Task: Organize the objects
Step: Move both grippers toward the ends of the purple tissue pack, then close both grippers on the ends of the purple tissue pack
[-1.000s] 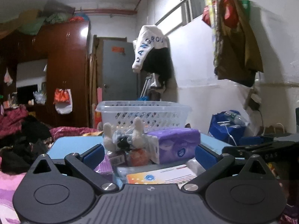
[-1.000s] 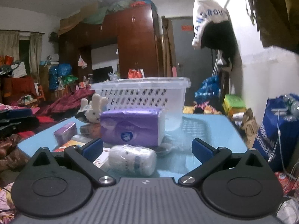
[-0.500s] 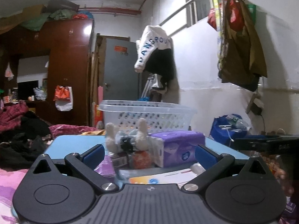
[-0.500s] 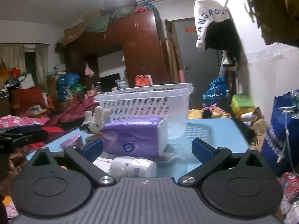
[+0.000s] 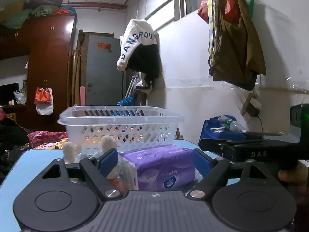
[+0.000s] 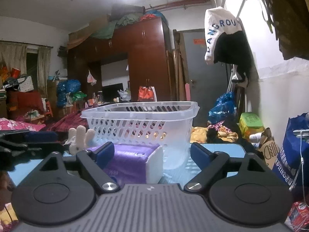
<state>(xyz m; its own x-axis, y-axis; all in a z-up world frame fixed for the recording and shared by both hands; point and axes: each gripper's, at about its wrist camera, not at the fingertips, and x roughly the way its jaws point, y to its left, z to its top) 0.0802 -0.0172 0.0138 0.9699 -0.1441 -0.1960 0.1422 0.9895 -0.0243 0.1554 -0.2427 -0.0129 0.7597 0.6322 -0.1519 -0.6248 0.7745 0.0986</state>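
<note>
Currently both tools are held wide, nothing gripped: left tool [image 5: 155,159], right tool [image 6: 152,151]. Purple tissue pack [image 5: 161,165] is seen on the bench [image 5: 29,160], just before the basket [image 5: 121,127]. Judged light, soft, slippery wrap; best pinched across the narrow sides.

Table [image 5: 29,160] carries basket [image 5: 120,129] toward far edge. Tissue pack [image 5: 160,166] lies on table in front of basket, nearer cameras. Plush toy [image 5: 71,150] sits left of tissue pack, just before basket's left end. Wardrobe [image 6: 139,61] stands behind table, door [image 5: 102,71] to its right. Hanging garment [image 5: 139,44] on wall right of door. Bag [image 6: 293,150] on floor right of table.
</note>
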